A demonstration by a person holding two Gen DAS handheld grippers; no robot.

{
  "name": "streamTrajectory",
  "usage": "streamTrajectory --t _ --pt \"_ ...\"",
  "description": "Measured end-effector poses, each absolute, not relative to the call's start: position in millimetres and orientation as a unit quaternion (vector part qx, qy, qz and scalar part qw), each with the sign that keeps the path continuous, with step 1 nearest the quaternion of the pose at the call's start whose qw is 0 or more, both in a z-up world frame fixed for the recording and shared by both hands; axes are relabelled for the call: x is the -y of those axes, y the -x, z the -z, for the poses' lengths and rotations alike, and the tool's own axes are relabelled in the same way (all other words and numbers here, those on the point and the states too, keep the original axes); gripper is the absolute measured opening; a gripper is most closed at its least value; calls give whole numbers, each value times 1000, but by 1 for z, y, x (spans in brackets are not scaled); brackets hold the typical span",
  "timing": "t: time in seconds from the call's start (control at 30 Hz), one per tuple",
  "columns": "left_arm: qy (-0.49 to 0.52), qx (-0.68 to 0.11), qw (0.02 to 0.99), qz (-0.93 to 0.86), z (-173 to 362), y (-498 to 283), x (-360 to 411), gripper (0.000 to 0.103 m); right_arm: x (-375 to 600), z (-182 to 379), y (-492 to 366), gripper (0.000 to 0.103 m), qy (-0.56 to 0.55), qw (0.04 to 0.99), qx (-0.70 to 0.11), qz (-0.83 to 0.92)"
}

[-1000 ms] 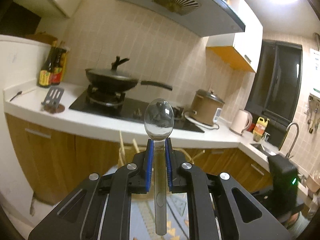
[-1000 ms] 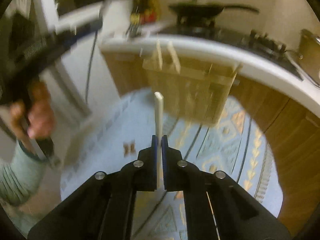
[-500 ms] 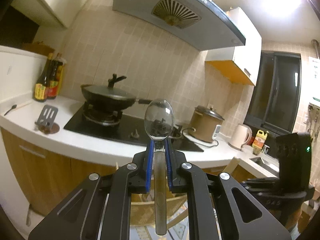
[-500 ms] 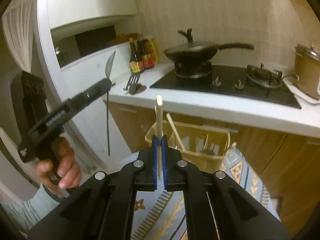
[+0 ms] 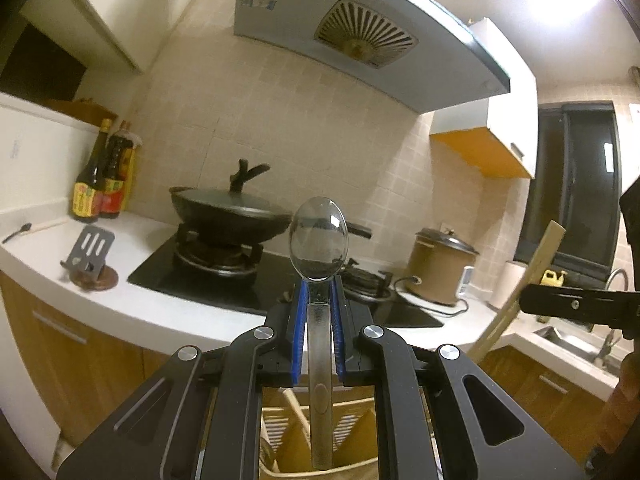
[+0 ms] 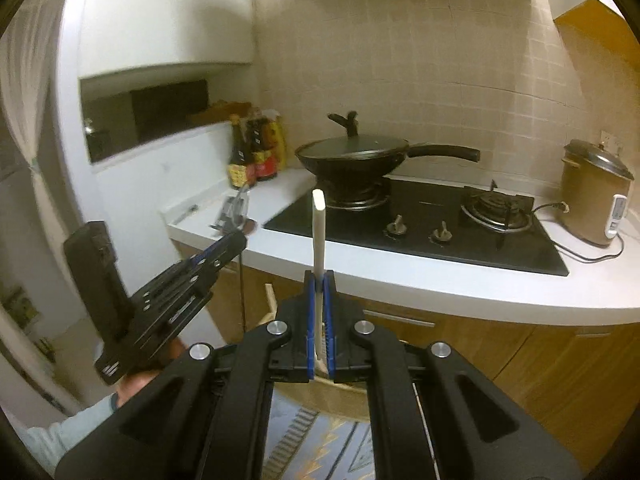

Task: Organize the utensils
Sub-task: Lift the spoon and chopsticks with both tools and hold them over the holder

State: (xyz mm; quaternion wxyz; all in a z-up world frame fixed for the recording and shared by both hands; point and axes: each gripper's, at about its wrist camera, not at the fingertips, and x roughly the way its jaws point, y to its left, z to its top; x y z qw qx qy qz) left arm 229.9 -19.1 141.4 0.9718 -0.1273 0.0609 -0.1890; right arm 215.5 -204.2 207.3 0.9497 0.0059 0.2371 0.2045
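Left gripper clamps shiny steel spoon, oval bowl at 12 o'clock. Right gripper pinches pale flat wooden stick, upright. Black wok beyond; slatted wooden basket below.

Your left gripper and right gripper are matte black frames with round silver screws and blue-lined fingers. Your left hand wears a pale grey-green sleeve.

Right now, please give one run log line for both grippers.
left gripper: shut on spoon | right gripper: shut on stick | counter: ahead
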Motion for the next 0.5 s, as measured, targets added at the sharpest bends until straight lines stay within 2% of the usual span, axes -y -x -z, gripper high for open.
streamTrajectory --t 0.5 --pt "142 -76 970 182 -93 -255 16 10 167 -140 -257 3 57 939 -291 -175"
